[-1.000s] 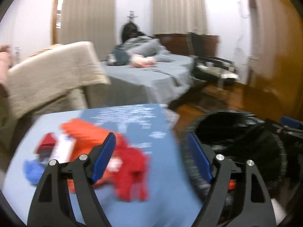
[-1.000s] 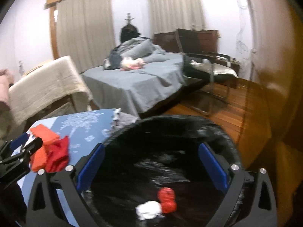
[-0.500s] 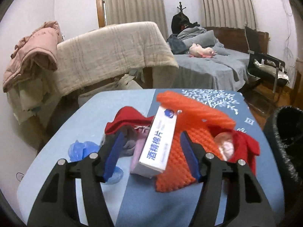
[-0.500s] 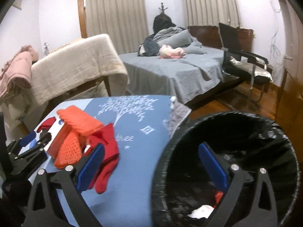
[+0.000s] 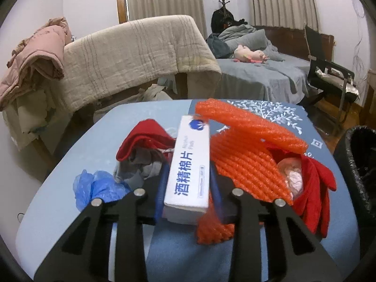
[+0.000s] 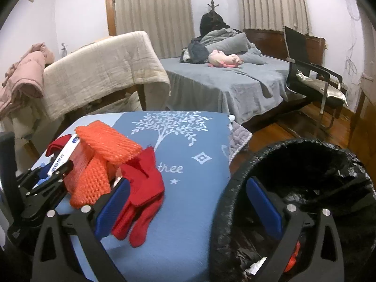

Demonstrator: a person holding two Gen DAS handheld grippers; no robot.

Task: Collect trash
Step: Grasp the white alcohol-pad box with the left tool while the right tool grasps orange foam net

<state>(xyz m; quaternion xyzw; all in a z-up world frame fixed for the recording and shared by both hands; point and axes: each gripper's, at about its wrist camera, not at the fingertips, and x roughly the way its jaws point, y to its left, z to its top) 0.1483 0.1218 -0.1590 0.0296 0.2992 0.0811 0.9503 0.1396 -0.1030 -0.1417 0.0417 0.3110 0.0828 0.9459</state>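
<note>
Left claw (image 5: 188, 176) has just been closing and now pinches the white box (image 5: 189, 164) on the table (image 5: 70, 164) amid orange netting (image 5: 246, 159); right claw (image 6: 188, 209) gapes empty over the bin (image 6: 317, 176), some trash in, most left.

Bench (image 6: 188, 199) under a blue cloth printed with a white tree, orange foam netting (image 5: 249, 164), red gloves (image 6: 143, 188), crumpled blue plastic (image 5: 94, 185), grey rag (image 5: 141, 164) lying on it.
</note>
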